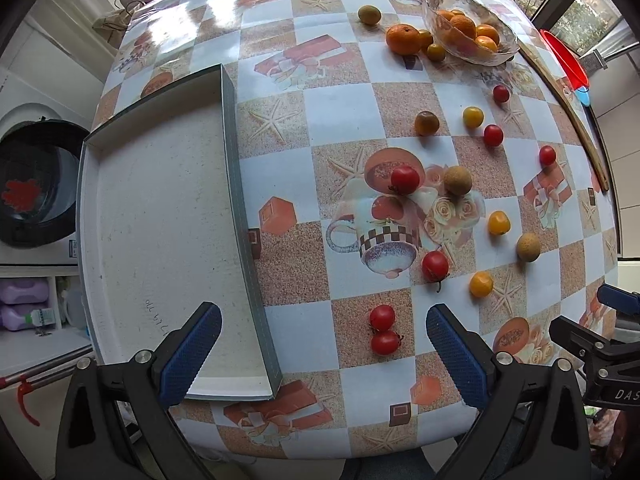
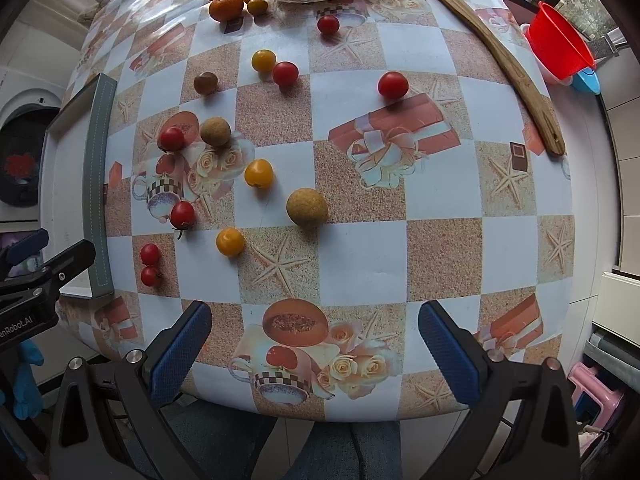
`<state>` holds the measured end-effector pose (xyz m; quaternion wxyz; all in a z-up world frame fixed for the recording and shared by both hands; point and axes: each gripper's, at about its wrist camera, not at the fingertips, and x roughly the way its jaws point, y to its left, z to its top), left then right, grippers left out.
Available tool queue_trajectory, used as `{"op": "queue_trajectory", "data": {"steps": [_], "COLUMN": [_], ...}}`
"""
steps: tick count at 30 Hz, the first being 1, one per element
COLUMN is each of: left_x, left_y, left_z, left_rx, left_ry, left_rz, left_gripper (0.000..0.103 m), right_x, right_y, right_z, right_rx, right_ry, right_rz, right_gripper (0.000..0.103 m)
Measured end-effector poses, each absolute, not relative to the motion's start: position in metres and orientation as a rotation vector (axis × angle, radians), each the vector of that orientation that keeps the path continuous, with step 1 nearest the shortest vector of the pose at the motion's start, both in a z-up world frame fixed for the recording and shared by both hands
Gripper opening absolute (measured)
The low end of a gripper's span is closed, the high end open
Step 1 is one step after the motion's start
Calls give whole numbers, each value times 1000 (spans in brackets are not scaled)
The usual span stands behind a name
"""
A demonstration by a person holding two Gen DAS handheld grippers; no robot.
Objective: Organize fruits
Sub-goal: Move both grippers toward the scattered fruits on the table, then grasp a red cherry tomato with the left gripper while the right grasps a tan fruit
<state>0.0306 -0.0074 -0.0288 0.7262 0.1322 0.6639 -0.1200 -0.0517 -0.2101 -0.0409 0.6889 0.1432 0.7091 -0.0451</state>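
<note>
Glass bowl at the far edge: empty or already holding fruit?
Holding fruit. The glass bowl has several oranges piled inside; one more orange sits outside beside it.

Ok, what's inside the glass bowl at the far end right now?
The glass bowl holds a pile of oranges; I can see about four or five in the left view. Anything beneath that pile is covered. The right view cuts off the bowl's far side.
</note>
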Motion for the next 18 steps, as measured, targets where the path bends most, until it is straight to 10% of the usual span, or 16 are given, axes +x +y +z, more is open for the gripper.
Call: {"op": "queue_trajectory", "data": {"steps": [18], "left_x": [87], "left_y": [-49], "left_z": [-89], "left_rx": [419], "left_ry": [1440], "left_rz": [-330], "left_gripper": [93], "right_x": [-26], "right_y": [-212], "right_z": [-84], "right_rx": [309], "right_ry": [1525], "right_rz": [-145], "right_gripper": [101]}}
